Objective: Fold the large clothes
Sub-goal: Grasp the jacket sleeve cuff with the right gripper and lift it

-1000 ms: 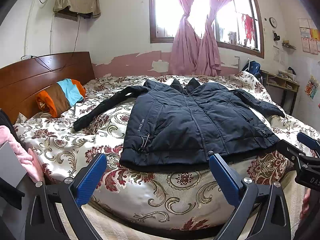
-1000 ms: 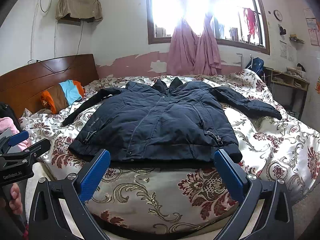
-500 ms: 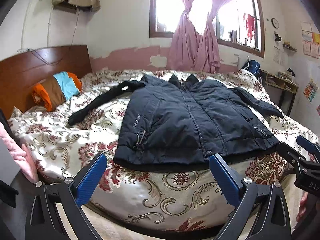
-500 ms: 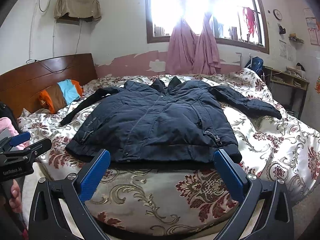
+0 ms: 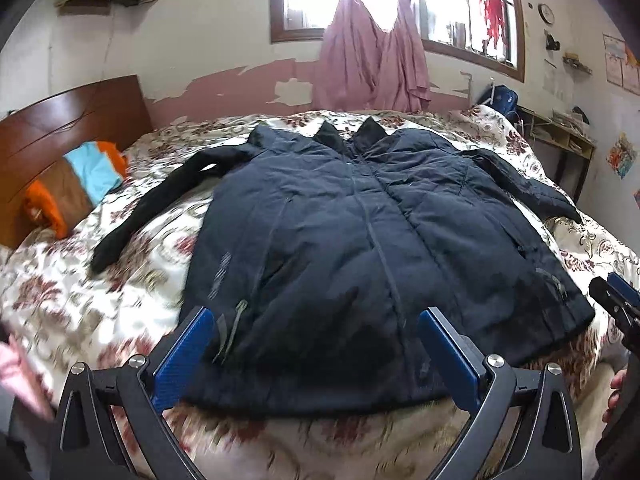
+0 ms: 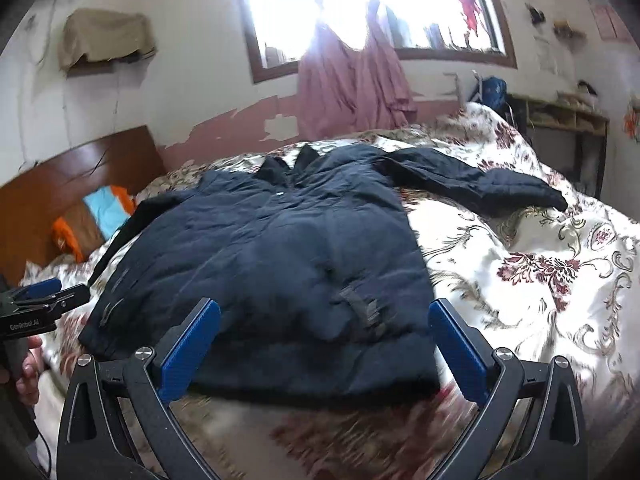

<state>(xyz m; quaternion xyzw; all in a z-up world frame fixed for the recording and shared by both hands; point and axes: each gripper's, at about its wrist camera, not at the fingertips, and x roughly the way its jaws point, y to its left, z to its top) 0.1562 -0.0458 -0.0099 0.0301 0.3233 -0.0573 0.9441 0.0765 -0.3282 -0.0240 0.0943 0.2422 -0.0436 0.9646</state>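
Note:
A dark navy padded jacket (image 5: 360, 232) lies flat, front up, on the bed, collar toward the window and both sleeves spread out. It also shows in the right wrist view (image 6: 280, 264). My left gripper (image 5: 316, 344) is open and empty, over the jacket's hem near its left side. My right gripper (image 6: 324, 340) is open and empty, over the hem near the jacket's right side. The jacket's right sleeve (image 6: 480, 184) stretches across the bedspread. The left sleeve (image 5: 160, 204) stretches toward the pillow.
The bed has a floral bedspread (image 6: 540, 272) and a wooden headboard (image 5: 60, 128) at the left. An orange, brown and blue pillow (image 5: 72, 184) lies by the headboard. A window with pink curtains (image 5: 372, 52) is behind. A desk (image 5: 556, 144) stands at the right.
Both grippers have moved forward and up over the bed's edge, so the jacket's hem now lies between their fingers. The right view has tilted toward the right sleeve.

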